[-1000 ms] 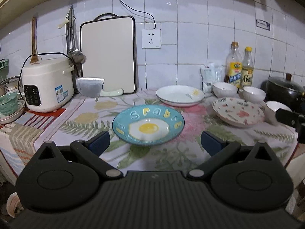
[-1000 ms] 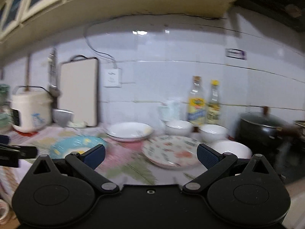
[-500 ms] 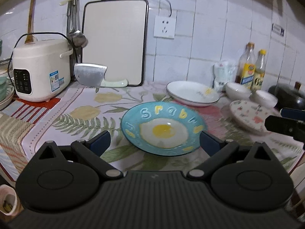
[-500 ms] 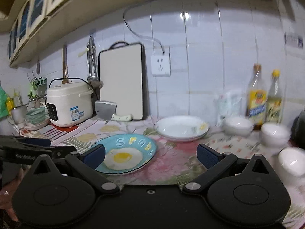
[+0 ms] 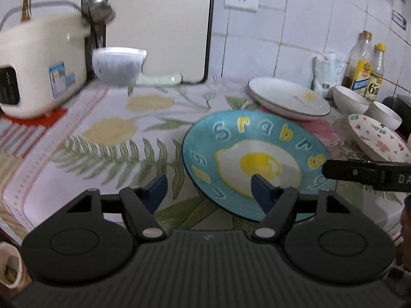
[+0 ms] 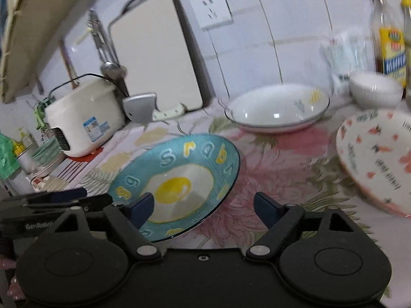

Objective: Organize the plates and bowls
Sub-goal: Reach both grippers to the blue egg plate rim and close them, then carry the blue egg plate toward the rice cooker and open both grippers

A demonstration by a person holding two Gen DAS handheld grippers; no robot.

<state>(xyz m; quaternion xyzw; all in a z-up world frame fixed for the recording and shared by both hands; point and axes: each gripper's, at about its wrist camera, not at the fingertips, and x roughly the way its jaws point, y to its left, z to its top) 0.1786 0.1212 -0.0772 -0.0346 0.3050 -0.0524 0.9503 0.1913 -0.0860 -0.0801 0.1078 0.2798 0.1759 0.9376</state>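
A blue plate with a fried-egg picture (image 5: 257, 159) lies on the flowered cloth; it also shows in the right wrist view (image 6: 179, 179). My left gripper (image 5: 208, 190) is open at the plate's near left rim, its right finger over the plate. My right gripper (image 6: 204, 206) is open at the plate's right rim, its left finger over the plate. A white plate (image 5: 287, 98) (image 6: 277, 107) and a flower-print plate (image 5: 377, 137) (image 6: 375, 154) lie further right. Two white bowls (image 5: 350, 100) (image 5: 386, 115) stand behind.
A white rice cooker (image 5: 38, 64) stands at the left with a cleaver (image 5: 120, 65) beside it. A cutting board (image 5: 159, 20) leans on the tiled wall. Oil bottles (image 5: 367, 69) and a dark pot (image 5: 400, 107) stand at the far right.
Both grippers have moved in close to the blue plate, from the left and from the right. The jaws of both have narrowed somewhat. The plate has not moved.
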